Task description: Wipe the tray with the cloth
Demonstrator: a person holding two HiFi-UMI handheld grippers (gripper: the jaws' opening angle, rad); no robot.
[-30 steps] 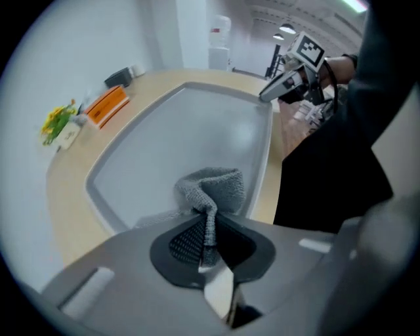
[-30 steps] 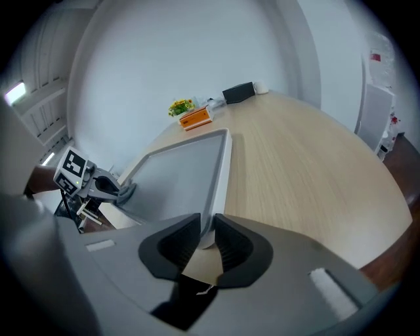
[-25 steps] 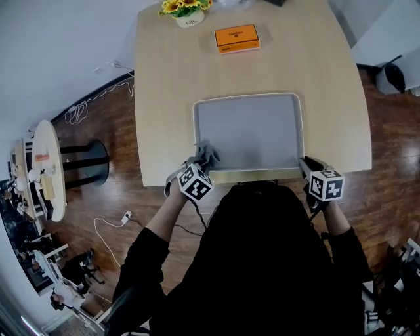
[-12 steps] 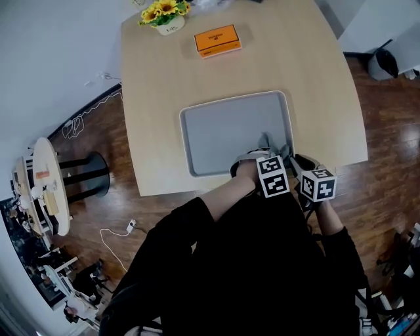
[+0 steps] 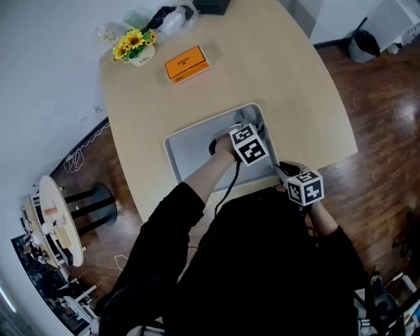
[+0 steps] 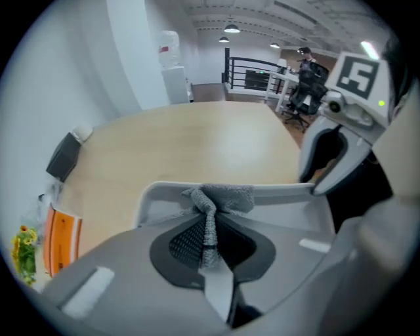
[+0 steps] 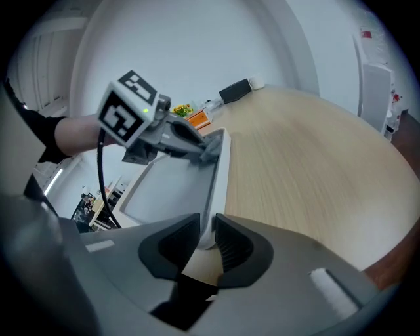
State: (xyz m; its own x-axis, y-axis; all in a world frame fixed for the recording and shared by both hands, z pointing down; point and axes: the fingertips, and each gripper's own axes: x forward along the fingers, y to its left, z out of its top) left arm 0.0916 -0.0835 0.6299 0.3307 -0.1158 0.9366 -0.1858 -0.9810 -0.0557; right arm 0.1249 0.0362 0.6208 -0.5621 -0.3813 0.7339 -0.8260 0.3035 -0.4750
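The grey tray lies on the wooden table near its front edge. My left gripper points steeply down into the tray's far right corner, shut on the grey cloth. The cloth bunches against the tray's far rim and shows there from the side too. My right gripper is shut on the tray's near right rim, and its marker cube sits at the table's front edge. The left arm reaches across the tray and hides part of its floor.
An orange box and a small pot of yellow flowers stand at the table's far left. Dark items lie at the far edge. Wood floor surrounds the table, and a waste bin stands at the far right.
My left gripper has carried the cloth from the tray's near left corner across to the right, then up to the far right corner. The right gripper has kept its hold on the rim.
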